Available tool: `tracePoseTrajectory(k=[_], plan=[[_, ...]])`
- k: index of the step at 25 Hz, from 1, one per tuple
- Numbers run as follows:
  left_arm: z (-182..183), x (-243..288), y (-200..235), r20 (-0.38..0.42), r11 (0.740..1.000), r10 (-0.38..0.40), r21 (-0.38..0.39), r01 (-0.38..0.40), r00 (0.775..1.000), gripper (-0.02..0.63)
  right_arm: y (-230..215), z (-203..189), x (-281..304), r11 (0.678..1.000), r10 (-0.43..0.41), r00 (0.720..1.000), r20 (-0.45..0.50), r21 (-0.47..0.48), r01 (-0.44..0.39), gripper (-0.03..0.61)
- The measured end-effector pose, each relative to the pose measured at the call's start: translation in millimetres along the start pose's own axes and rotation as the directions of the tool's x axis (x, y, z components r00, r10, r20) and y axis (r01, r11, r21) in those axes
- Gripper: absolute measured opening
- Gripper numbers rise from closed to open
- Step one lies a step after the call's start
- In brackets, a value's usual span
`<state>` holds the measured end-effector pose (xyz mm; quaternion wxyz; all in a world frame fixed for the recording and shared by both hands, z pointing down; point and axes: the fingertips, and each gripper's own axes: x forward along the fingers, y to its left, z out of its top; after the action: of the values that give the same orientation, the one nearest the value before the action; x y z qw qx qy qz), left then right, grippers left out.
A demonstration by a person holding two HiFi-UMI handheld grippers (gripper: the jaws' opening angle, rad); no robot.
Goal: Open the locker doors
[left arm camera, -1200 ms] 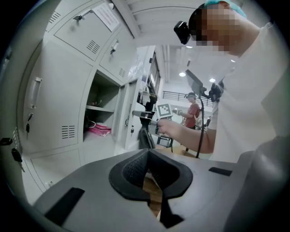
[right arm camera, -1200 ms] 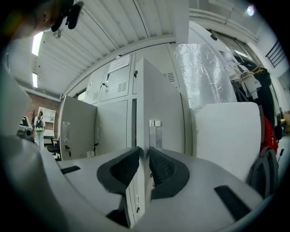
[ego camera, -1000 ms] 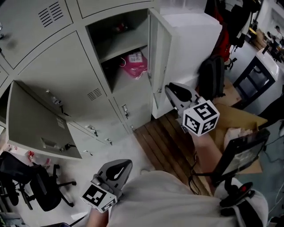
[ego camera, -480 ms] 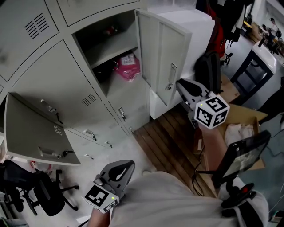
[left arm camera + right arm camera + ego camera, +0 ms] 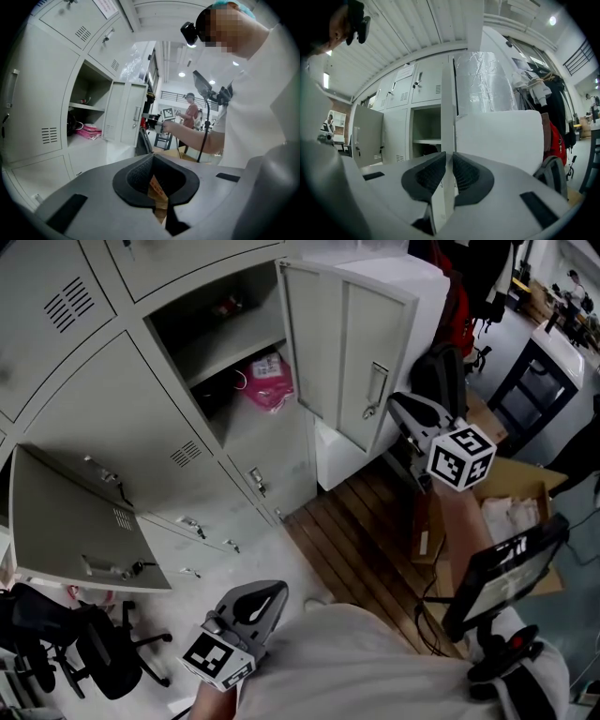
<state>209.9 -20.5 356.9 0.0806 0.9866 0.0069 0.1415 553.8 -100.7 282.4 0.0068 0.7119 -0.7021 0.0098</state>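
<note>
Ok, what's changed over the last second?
The right gripper, its jaws just closing further on the edge of the upper locker door, has swung that door wider open, towards the right of the head view. The left gripper, the lower-left open door and the pink bag stayed put.

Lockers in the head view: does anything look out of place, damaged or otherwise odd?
Nothing stands out. Two doors stand open, the upper right door and a lower left door, neither bent nor hanging askew. A pink bag lies inside the open right locker, not spilling out.
</note>
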Motion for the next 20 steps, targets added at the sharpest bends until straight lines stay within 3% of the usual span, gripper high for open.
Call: tracePoseTrajectory(k=[9,20], plan=[[-1.4,-3.0,0.9,-0.001,1.0,0.012,-0.007,-0.012,1.0,0.011,-19.1,0.8,1.5,1.0,0.016,1.0,-0.006,-0.009,-0.016,0.029],[-5.0,-12.9,2.0,0.005,0.999,0.033,-0.009,-0.033,0.999,0.011,-23.6,-0.4,0.7,0.999,-0.033,0.999,-0.003,-0.017,0.033,0.029]])
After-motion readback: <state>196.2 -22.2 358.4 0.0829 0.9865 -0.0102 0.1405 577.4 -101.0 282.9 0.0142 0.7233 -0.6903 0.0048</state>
